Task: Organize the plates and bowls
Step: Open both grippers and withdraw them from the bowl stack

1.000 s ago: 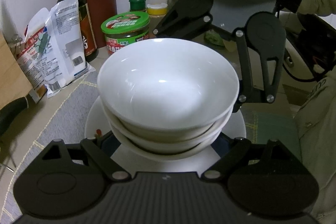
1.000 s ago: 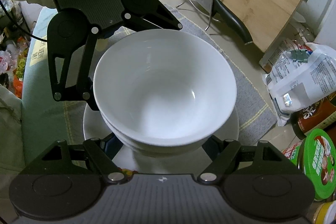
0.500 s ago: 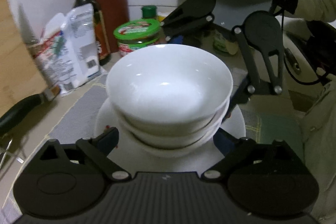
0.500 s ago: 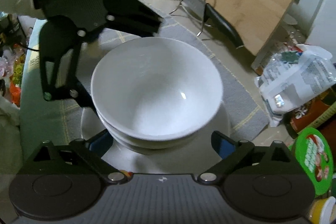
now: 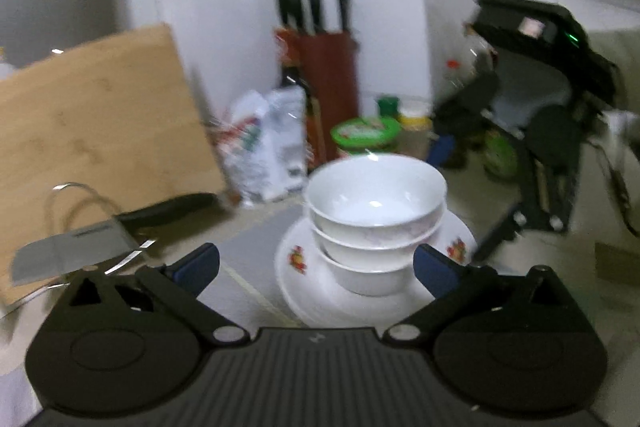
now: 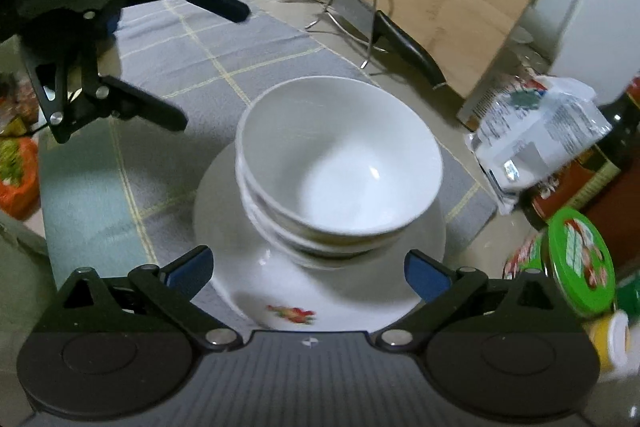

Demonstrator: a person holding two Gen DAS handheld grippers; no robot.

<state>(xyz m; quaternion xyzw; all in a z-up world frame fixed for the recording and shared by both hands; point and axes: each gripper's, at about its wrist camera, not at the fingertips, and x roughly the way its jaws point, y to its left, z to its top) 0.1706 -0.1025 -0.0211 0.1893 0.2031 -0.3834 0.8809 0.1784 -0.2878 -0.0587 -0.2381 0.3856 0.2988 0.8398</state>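
Note:
Three white bowls [image 5: 376, 203] [image 6: 340, 163] sit nested on a stack of white flower-printed plates [image 5: 304, 291] [image 6: 224, 211], which rests on a grey mat. My left gripper [image 5: 316, 269] is back from the stack. Its jaws are opening wide, its blue pads [image 5: 196, 267] touch nothing, and the plates' near rim lies between them. From the opposite side, my right gripper [image 6: 308, 271] faces the stack with its jaws also opening. Its pads [image 6: 426, 275] stand off the plate rim. In the right wrist view the left gripper [image 6: 206, 67] hangs spread above the mat.
A wooden cutting board [image 5: 100, 131] leans on the wall behind a cleaver on a wire stand [image 5: 72, 255]. A knife block [image 5: 328, 87], a printed bag [image 5: 268, 147], a green-lidded jar [image 5: 366, 135] and bottles crowd the corner. The grey mat [image 6: 180, 39] stretches away from the plates.
Both grippers have opened and drawn back from the plate stack. The left one has lifted and swung away farther, so the bowls look smaller. The stack stays on the mat.

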